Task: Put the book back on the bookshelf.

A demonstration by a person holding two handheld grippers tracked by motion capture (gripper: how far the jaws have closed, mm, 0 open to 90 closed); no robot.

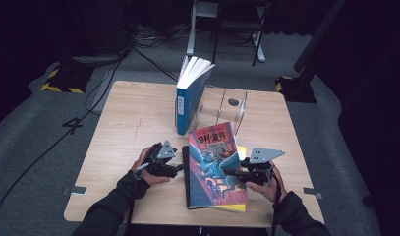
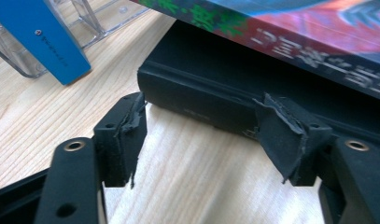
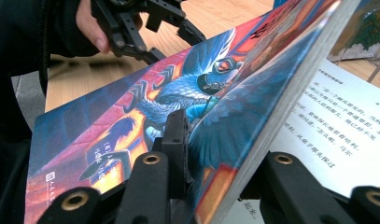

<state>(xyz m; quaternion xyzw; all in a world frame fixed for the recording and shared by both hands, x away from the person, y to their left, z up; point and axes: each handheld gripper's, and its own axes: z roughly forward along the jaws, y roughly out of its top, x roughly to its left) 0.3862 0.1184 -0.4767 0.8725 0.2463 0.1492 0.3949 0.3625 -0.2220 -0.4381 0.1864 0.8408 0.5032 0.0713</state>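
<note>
Lying near the table's (image 1: pixel 138 105) front edge on a black book (image 2: pixel 197 91) and a yellow one (image 1: pixel 242 151), with the colourful book (image 1: pixel 214 164) tilting up at its right edge, clamped in the right gripper (image 1: pixel 237 173). Hovering open beside the black spine, pads touching nothing: left gripper (image 1: pixel 178 168). Standing in the clear rack (image 1: pixel 222 105) behind, a blue book (image 1: pixel 190 93); yellow book mostly hidden.

A pale wooden bench (image 1: pixel 133 123) carries a clear acrylic stand (image 1: pixel 222 105); nearer than the stand lies a black book (image 1: pixel 186 177).
</note>
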